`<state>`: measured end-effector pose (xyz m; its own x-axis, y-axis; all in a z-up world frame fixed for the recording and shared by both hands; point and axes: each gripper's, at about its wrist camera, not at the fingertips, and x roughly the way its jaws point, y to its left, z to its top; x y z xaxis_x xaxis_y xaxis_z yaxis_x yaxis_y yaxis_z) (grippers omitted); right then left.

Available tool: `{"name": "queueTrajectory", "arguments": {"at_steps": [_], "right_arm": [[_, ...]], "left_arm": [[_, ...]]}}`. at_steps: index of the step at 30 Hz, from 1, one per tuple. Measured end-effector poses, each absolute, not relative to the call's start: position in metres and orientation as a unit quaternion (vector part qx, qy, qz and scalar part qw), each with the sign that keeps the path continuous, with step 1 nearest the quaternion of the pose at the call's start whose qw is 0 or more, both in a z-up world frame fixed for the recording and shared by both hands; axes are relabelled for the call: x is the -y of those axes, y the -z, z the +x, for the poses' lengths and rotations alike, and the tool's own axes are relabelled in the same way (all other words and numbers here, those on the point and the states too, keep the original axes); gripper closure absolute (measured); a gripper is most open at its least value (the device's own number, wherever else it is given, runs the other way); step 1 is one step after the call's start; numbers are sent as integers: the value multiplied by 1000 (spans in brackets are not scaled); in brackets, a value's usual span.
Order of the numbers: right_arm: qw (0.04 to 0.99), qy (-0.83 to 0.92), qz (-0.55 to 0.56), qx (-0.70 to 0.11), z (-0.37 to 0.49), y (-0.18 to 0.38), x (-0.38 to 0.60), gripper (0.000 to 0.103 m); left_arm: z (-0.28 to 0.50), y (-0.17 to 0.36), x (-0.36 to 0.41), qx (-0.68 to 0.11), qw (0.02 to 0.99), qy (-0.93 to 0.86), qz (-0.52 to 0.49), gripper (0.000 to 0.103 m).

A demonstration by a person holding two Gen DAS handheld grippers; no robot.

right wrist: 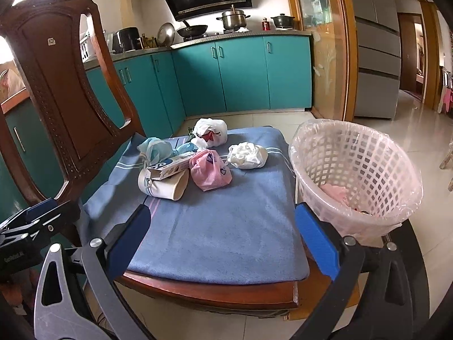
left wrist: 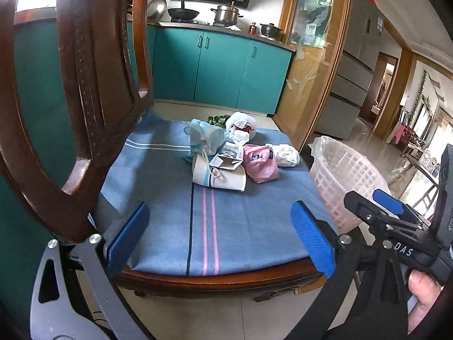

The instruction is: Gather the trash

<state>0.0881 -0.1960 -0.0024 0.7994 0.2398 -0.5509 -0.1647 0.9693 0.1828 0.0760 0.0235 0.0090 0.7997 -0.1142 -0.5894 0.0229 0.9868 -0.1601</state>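
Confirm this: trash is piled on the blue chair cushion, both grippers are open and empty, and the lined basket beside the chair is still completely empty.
Not quite. The basket already holds some trash, including something pink at the bottom, as the right wrist view shows. The rest is correct.

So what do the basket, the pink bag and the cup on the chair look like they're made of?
Basket: pale rigid plastic lattice, lined with a thin clear glossy film bag. Pink bag: thin crinkled plastic, slightly shiny. Cup: probably paper, matte off-white, thin-walled, lying on its side.
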Motion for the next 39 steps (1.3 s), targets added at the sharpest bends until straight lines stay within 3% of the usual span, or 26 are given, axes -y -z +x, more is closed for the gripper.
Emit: {"name": "queueTrajectory", "arguments": {"at_steps": [39], "right_arm": [[944,-115,62,-304,102,7,197,4]], "left_arm": [[82,-6,-15,-323,943,42,-74,4]]}}
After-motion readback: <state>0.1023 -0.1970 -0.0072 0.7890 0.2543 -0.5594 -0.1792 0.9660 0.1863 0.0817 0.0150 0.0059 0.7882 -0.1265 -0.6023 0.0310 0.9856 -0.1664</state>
